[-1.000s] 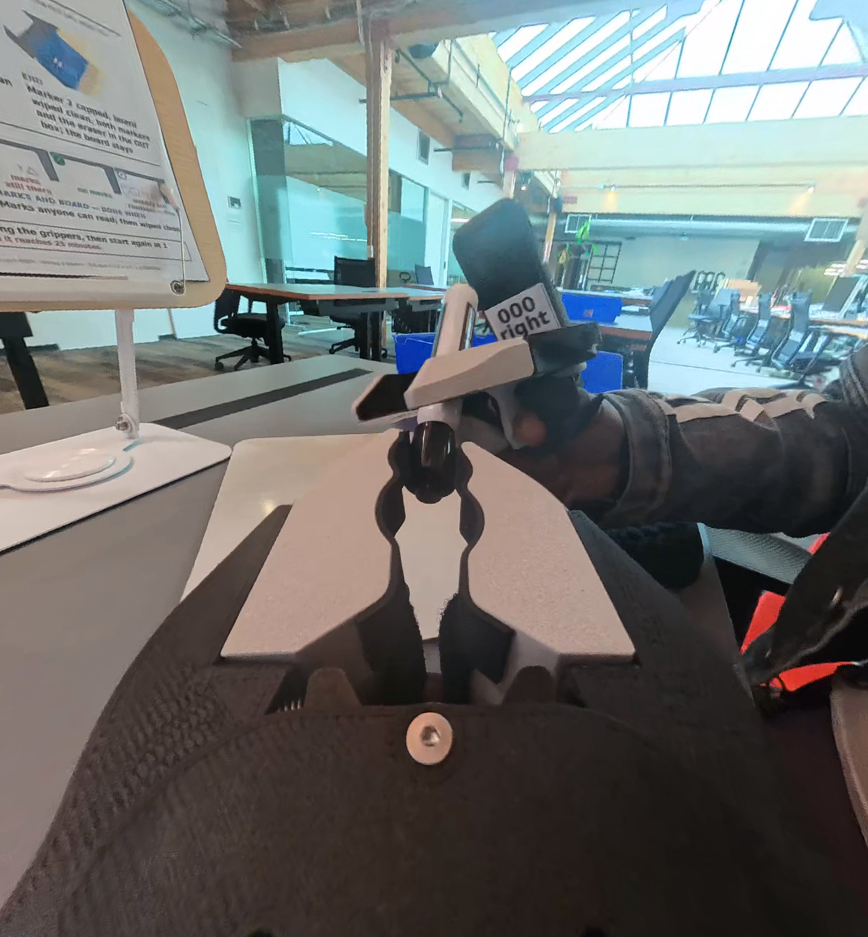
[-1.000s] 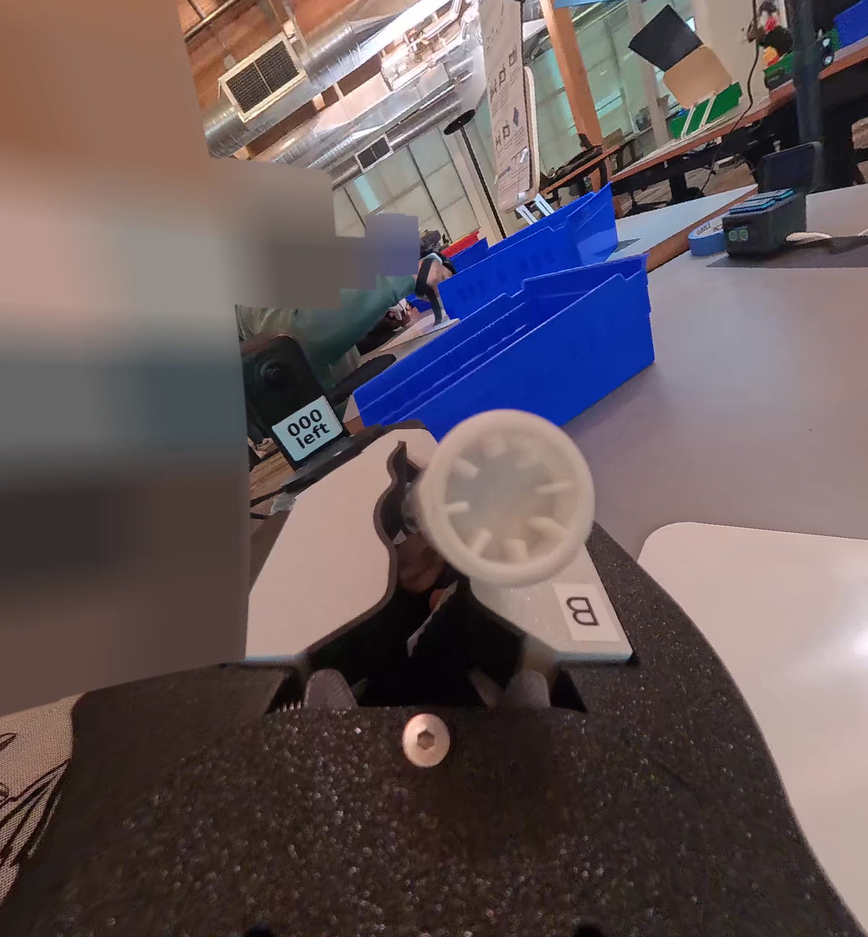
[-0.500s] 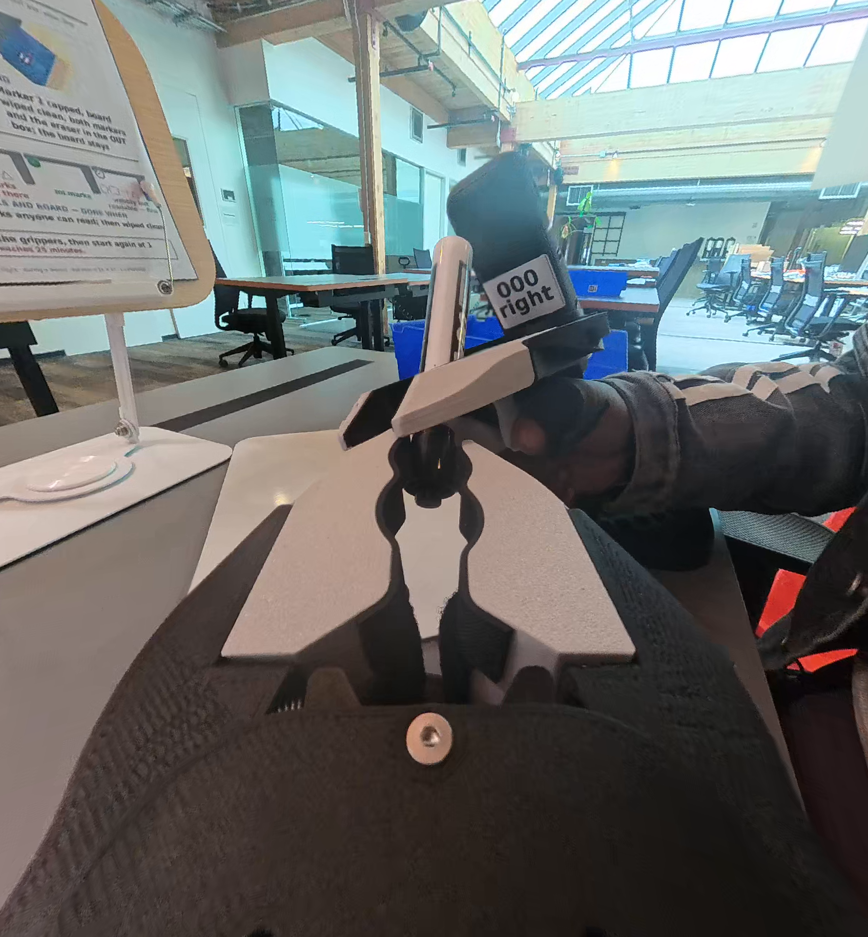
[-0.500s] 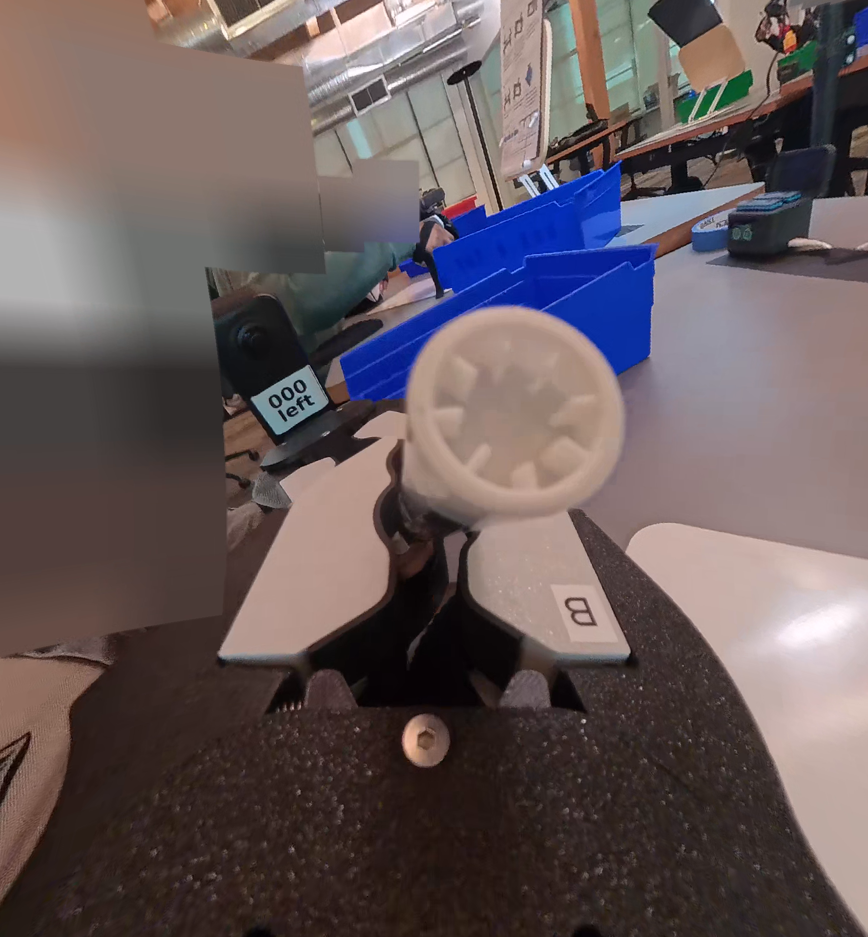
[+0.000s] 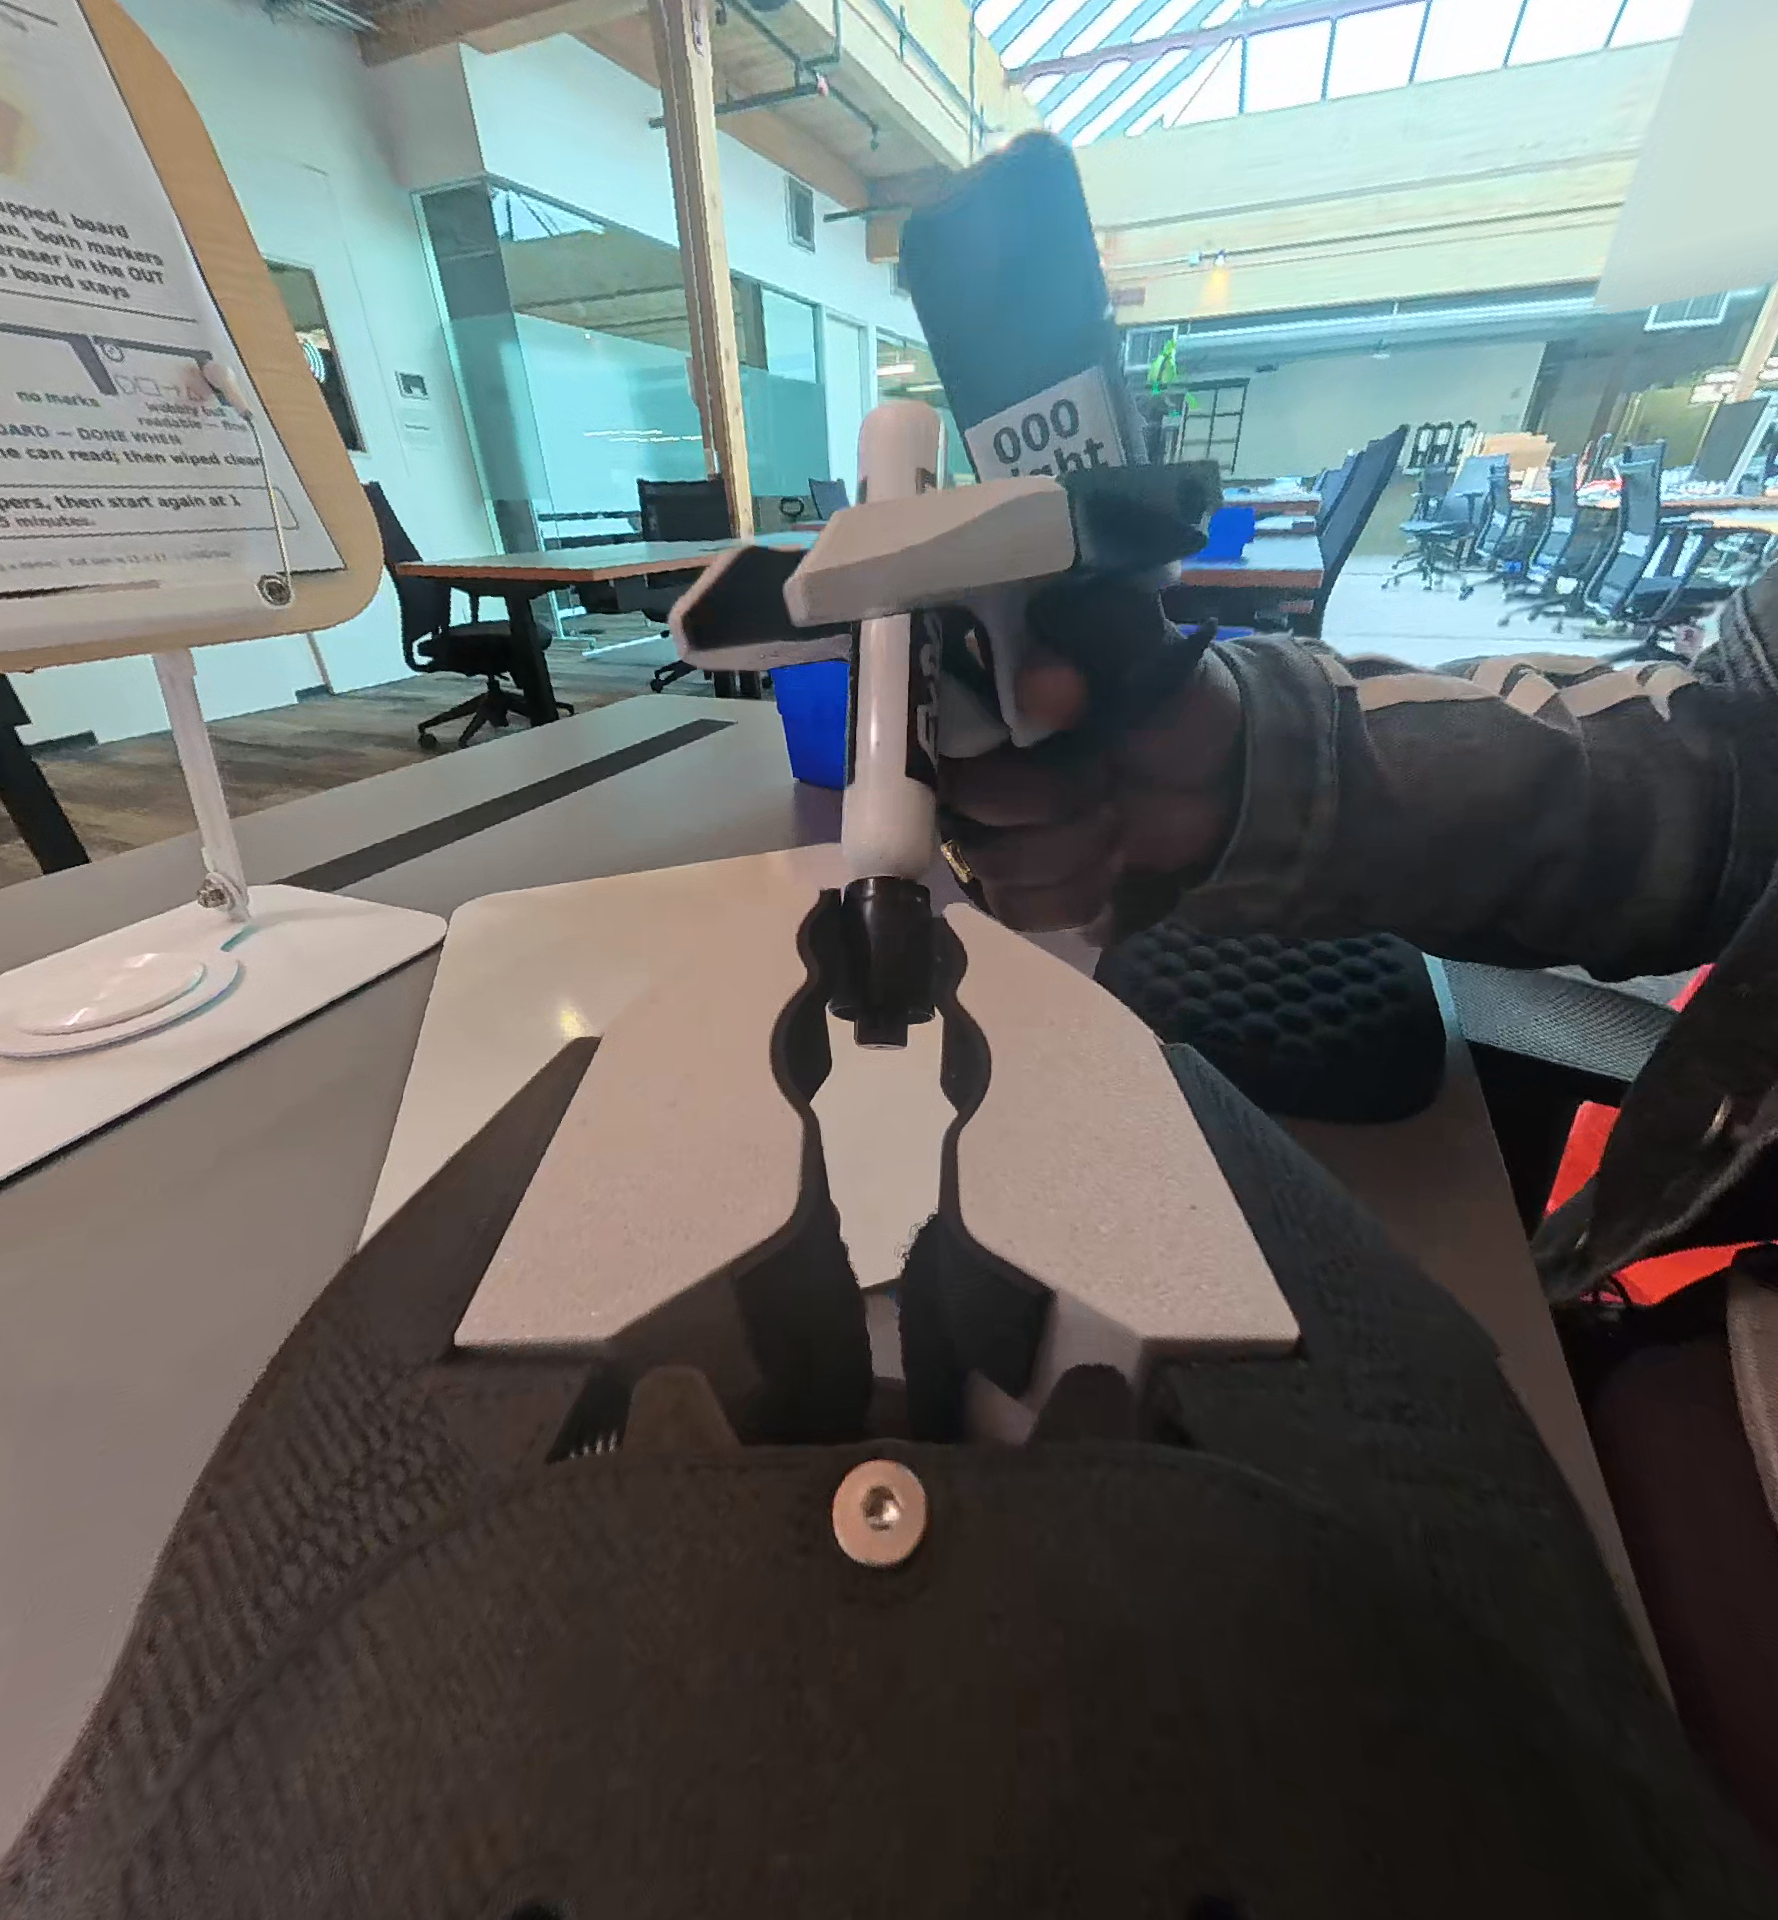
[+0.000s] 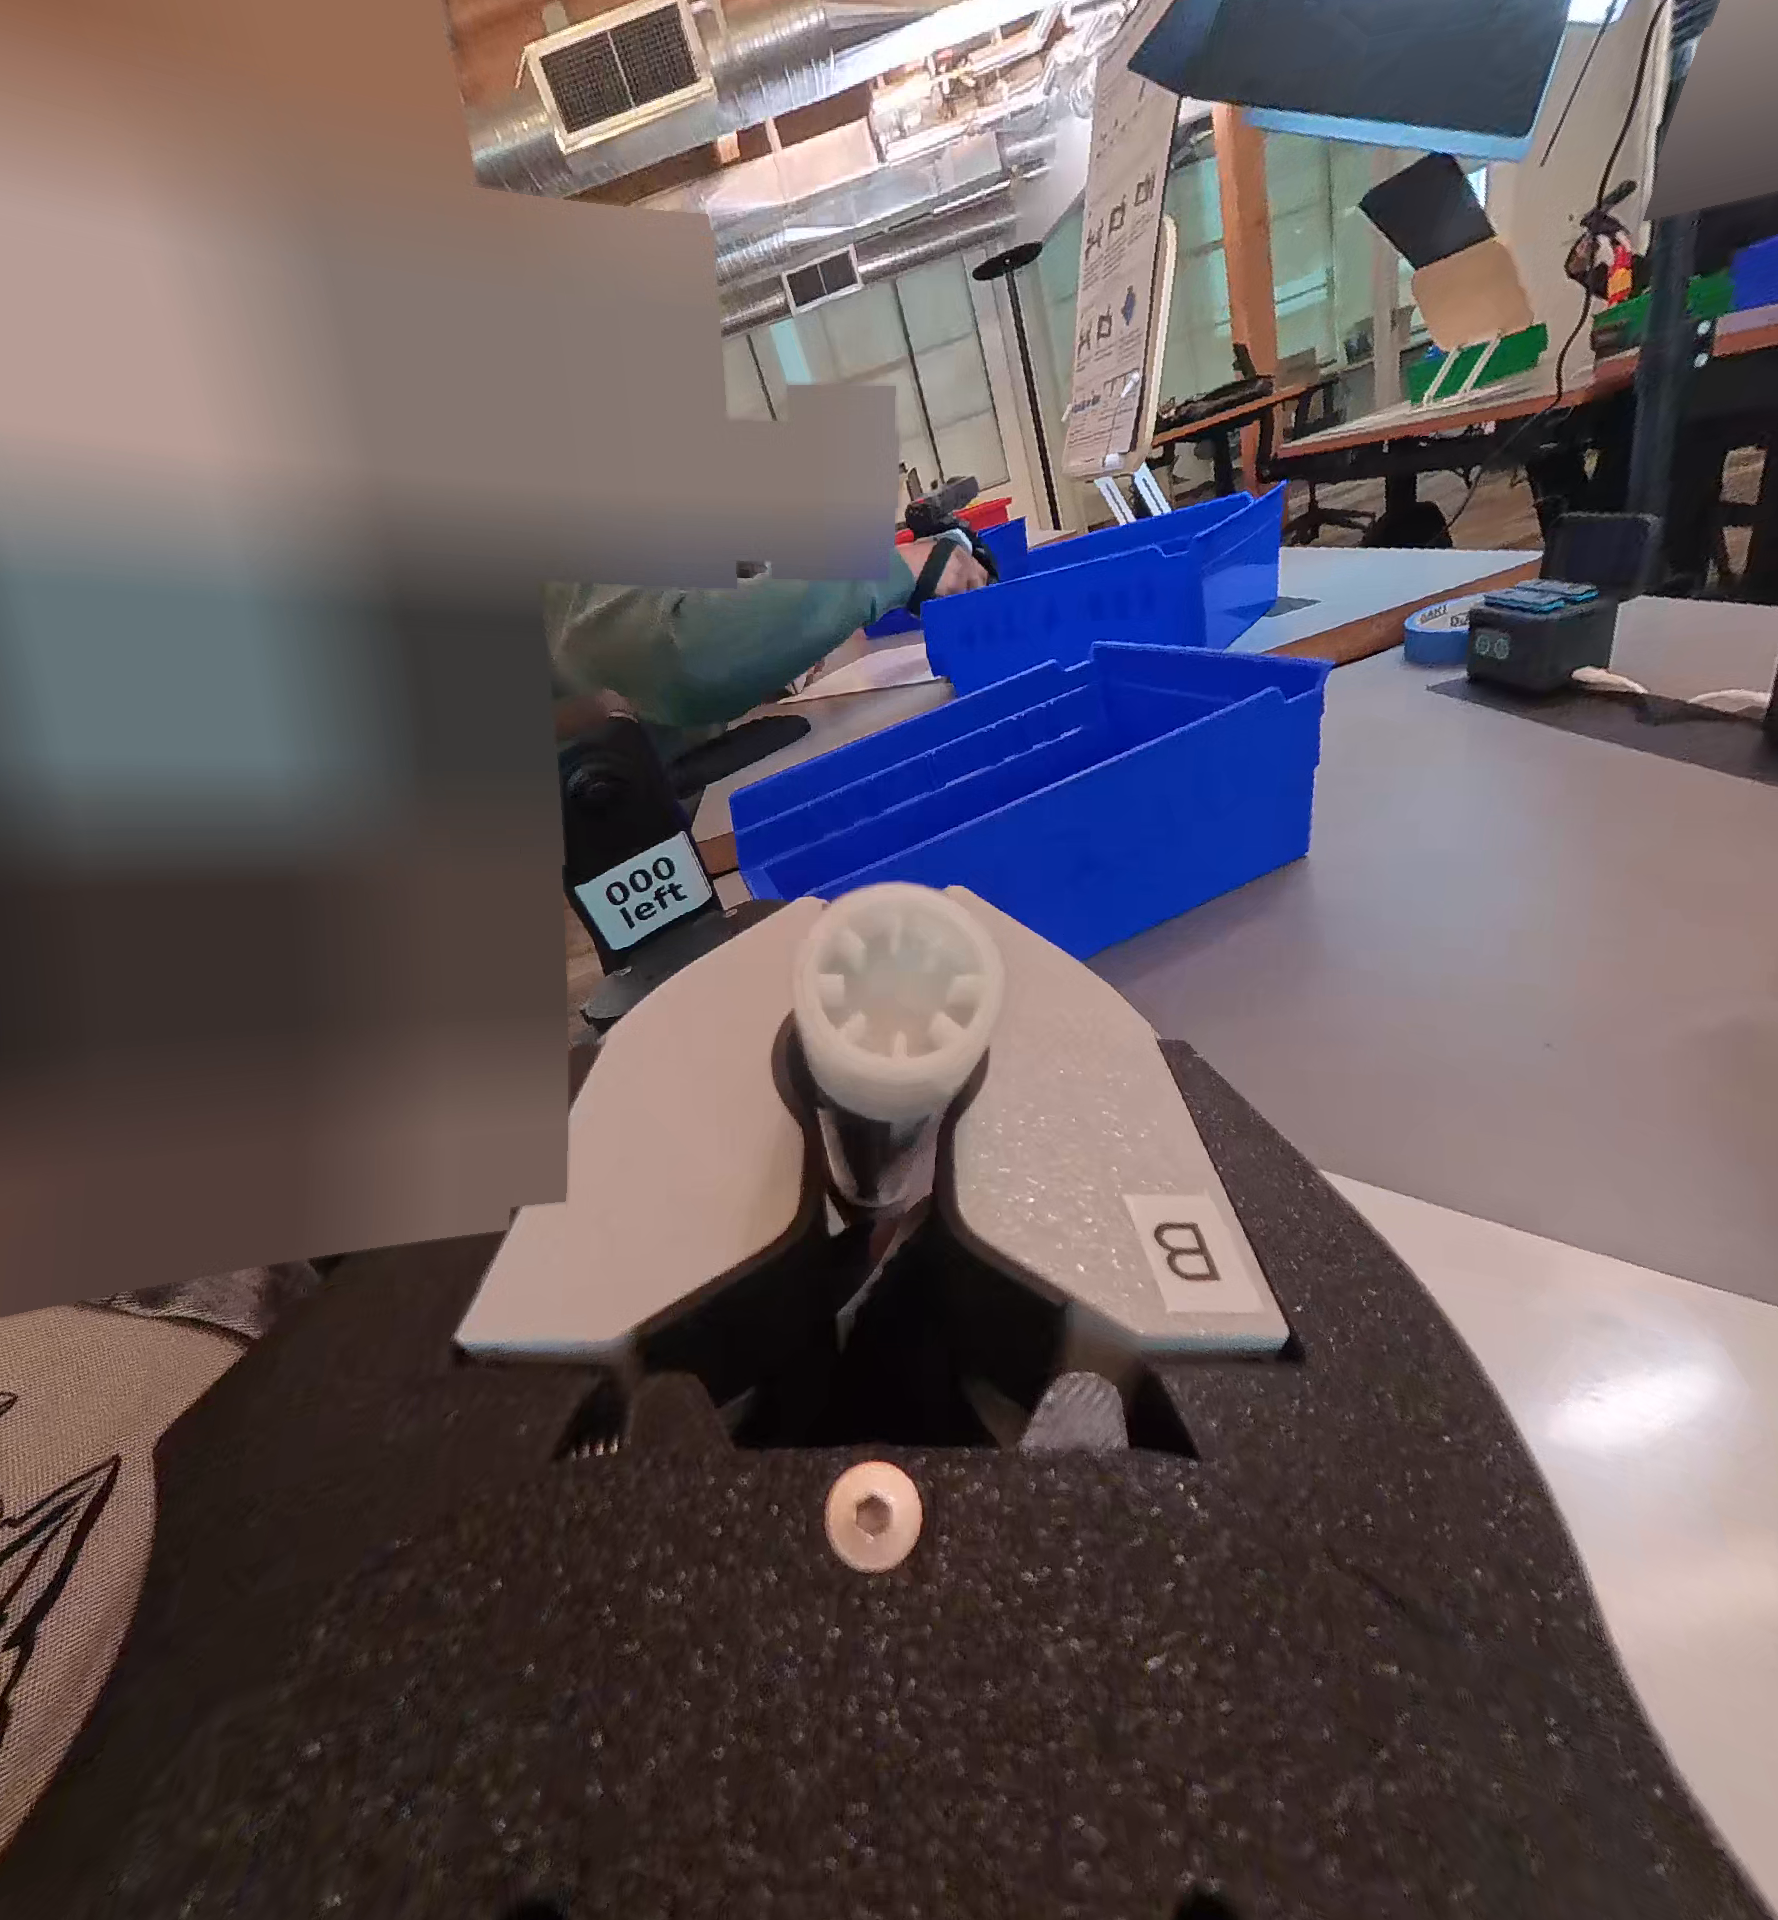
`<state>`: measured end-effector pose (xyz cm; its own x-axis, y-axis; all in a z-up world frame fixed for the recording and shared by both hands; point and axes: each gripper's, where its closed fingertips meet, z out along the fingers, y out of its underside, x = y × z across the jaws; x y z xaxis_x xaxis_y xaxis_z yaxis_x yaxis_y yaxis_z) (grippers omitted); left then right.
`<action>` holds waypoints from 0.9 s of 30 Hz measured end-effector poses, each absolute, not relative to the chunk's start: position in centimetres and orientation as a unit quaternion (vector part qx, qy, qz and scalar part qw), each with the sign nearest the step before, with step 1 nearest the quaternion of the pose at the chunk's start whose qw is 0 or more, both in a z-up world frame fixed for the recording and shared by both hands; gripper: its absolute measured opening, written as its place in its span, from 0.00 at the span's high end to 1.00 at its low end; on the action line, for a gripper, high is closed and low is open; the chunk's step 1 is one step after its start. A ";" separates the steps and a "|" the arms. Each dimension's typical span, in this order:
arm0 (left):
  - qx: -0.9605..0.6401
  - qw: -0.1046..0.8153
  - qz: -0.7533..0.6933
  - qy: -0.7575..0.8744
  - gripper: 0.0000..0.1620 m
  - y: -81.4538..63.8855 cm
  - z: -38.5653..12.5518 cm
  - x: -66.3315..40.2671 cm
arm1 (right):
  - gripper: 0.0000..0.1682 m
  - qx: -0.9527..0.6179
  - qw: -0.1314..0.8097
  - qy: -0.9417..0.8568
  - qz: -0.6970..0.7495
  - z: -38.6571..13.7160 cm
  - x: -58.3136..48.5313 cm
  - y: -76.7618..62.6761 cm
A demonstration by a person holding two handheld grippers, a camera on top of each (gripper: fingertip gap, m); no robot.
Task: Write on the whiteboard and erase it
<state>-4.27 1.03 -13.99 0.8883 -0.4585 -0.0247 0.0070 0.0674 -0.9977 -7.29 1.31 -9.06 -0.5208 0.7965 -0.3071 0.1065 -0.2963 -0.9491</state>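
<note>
Jaws of our left gripper (image 5: 880, 987) pinch the black cap (image 5: 880, 966) near their tips; jaws of our right gripper (image 6: 890, 1023) clamp the white marker (image 5: 890, 665) barrel, its butt end twd the right cam. Marker stands near upright, w/ its lower end at the cap. Whiteboard (image 5: 604, 966) lies flat on the grey table (image 5: 137, 1299) just below. Blue bin (image 6: 1051, 810) sits beyond, sign stand (image 5: 85, 312) to the left.

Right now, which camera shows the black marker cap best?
The left wrist view: the black cap sits between the left tongs, below the white barrel. The right wrist view shows only the barrel's ribbed end; the cap is hidden.
</note>
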 end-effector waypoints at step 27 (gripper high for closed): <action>-0.710 0.665 -0.113 0.201 0.91 1.8 -16.0 -3.5 | 0.91 -0.388 0.295 -0.605 0.629 -10.1 -7.1 0.7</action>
